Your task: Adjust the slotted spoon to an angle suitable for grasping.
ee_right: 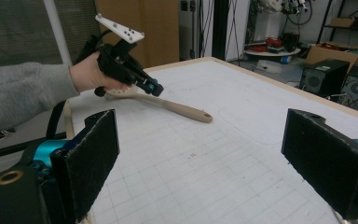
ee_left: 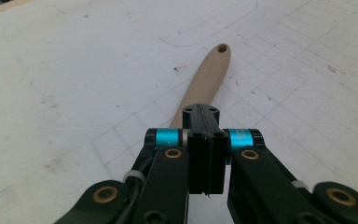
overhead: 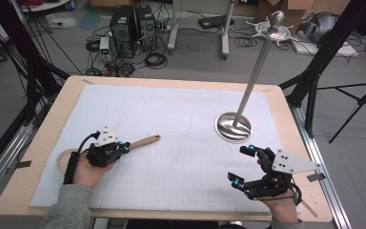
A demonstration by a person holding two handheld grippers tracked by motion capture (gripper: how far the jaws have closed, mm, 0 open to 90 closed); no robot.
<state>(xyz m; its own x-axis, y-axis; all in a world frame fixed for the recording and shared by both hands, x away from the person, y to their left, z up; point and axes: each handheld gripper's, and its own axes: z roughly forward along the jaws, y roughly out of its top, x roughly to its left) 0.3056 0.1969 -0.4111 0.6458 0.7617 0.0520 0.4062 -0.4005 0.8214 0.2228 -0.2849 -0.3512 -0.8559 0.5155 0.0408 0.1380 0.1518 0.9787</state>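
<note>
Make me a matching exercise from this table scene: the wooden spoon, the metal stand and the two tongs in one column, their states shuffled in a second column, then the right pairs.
Things:
1. wooden spoon
2. metal stand
3. left tongs
4. right tongs

States:
A. jaws wide apart, nothing between them
B. upright on a round base on the white mat
C. jaws shut on the spoon's handle
D. gripped partway along, its holed handle end pointing toward the middle of the table

Pairs: 1-D, 2-B, 3-C, 4-A
</note>
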